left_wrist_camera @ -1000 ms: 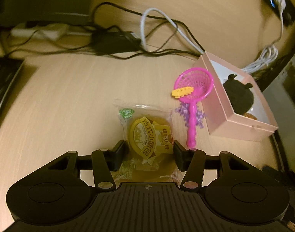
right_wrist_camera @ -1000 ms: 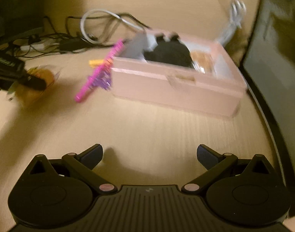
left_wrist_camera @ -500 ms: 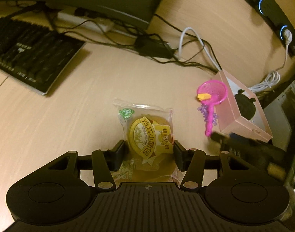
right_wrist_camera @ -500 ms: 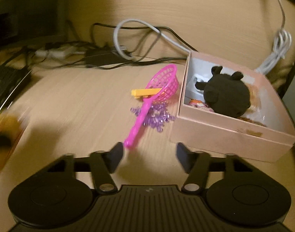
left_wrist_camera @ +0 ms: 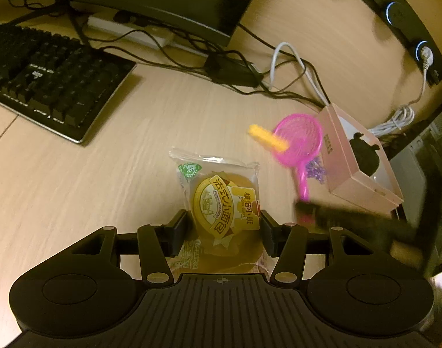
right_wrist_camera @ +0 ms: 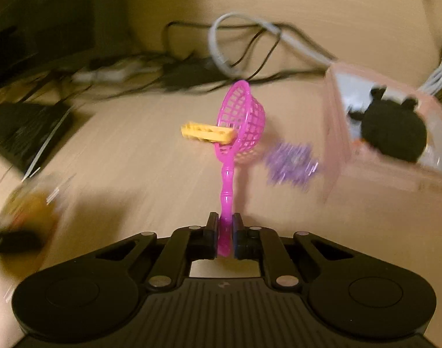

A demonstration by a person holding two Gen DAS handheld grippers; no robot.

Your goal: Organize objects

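The left gripper clamps a clear-wrapped round yellow bread packet between its fingers, holding it over the pale wooden desk. The right gripper is closed on the handle end of a pink plastic toy net scoop, which stands upright, raised off the desk, with a yellow toy brick sticking out of its basket. Beyond, a purple beaded trinket lies just left of an open pink cardboard box holding a black plush toy. Far left sits a black keyboard, with tangled cables behind.
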